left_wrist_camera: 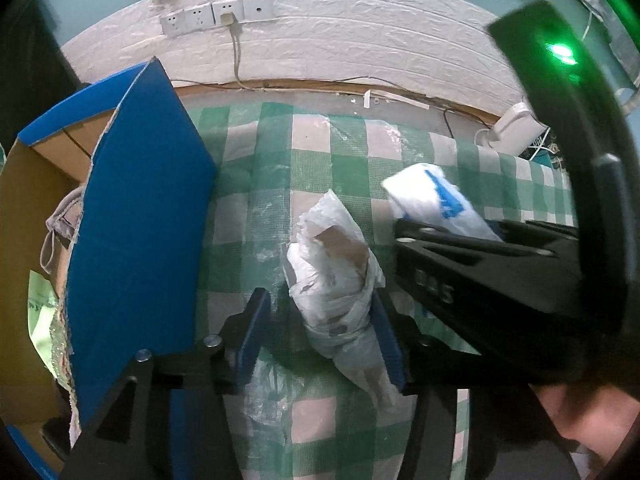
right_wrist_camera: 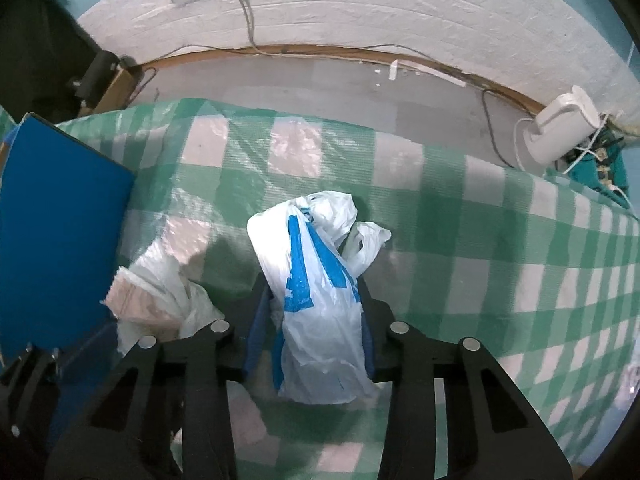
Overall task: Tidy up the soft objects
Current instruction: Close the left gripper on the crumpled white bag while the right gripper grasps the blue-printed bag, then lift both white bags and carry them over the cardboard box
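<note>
2 plastic bags on the checked cloth (right_wrist_camera: 480,220): plain white bag (left_wrist_camera: 336,276) nearer the blue box (left_wrist_camera: 132,240), blue-print bag (right_wrist_camera: 316,292) farther from it. 1 box. 2 grippers, left (left_wrist_camera: 320,328), right (right_wrist_camera: 312,320). 4 wall sockets (left_wrist_camera: 218,16).

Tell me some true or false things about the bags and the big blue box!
1. The right gripper has a white bag with blue print between its fingers. True.
2. The tablecloth is red and striped. False: it has green and white checks.
3. The blue box stands left of the bags. True.
4. The left gripper sits around a teddy bear. False: a crumpled white bag lies between its fingers.
5. Nothing is plugged into the wall sockets. False: one holds a plug with a cable.
</note>
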{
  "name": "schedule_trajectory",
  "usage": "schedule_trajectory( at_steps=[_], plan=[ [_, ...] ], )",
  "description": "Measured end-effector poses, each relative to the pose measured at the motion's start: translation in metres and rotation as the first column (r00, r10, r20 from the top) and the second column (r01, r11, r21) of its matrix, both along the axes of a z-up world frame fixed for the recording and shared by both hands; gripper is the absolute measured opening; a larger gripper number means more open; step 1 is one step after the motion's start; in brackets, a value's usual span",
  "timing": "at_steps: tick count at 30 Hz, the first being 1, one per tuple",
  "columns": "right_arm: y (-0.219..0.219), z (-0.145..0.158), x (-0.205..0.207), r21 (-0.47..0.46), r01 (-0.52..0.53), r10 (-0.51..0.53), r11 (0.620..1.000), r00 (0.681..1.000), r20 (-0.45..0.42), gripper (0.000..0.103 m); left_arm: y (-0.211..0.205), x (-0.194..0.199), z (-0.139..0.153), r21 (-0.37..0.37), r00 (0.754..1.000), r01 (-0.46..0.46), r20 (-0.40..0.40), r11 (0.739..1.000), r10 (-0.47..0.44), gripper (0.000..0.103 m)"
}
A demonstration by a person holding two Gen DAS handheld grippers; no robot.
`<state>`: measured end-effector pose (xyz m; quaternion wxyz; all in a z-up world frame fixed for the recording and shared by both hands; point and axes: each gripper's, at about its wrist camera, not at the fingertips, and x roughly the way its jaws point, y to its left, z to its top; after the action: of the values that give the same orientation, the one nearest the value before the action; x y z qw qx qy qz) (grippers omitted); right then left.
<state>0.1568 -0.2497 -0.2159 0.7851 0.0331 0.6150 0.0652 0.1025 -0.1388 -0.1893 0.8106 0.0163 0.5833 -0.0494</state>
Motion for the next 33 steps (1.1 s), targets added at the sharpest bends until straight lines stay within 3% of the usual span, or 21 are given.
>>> schedule_trajectory(
  at_steps=[9, 15, 17, 19, 21, 26, 33],
  plan=[
    [-0.031, 0.02, -0.016, -0.018, 0.088, -0.088, 0.996, 0.996, -0.006, 0.036, -0.004, 0.01, -0.012, 0.002, 0.999, -0.022, -0.045, 1.0, 0.022, 0.075],
    [-0.045, 0.038, -0.033, -0.049, 0.121, -0.121, 0.991, 0.993, 0.003, 0.036, -0.006, 0.016, -0.021, -0.011, 0.998, -0.025, -0.065, 1.0, 0.024, 0.077],
    [-0.045, 0.045, -0.038, -0.058, 0.118, -0.117, 0.991, 0.993, 0.018, 0.036, -0.008, 0.017, -0.023, -0.015, 0.998, -0.022, -0.064, 1.0, 0.021, 0.072],
    [-0.045, 0.053, -0.042, -0.065, 0.114, -0.112, 0.991, 0.993, 0.033, 0.036, -0.011, 0.013, -0.024, -0.012, 0.998, -0.01, -0.056, 1.0, 0.01, 0.054],
    [-0.046, 0.061, -0.046, -0.063, 0.109, -0.106, 0.992, 0.993, 0.046, 0.036, -0.016, 0.009, -0.024, -0.011, 0.999, 0.015, -0.047, 1.0, -0.015, 0.044],
    [-0.045, 0.078, -0.053, -0.053, 0.105, -0.1, 0.993, 0.992, 0.077, 0.036, -0.027, 0.0, -0.019, 0.028, 0.998, 0.069, -0.01, 0.997, -0.069, 0.038],
    [-0.044, 0.099, -0.066, -0.035, 0.103, -0.098, 0.994, 0.988, 0.118, 0.036, -0.022, -0.008, -0.005, 0.014, 0.996, 0.084, 0.022, 0.996, -0.084, 0.037]
  ],
)
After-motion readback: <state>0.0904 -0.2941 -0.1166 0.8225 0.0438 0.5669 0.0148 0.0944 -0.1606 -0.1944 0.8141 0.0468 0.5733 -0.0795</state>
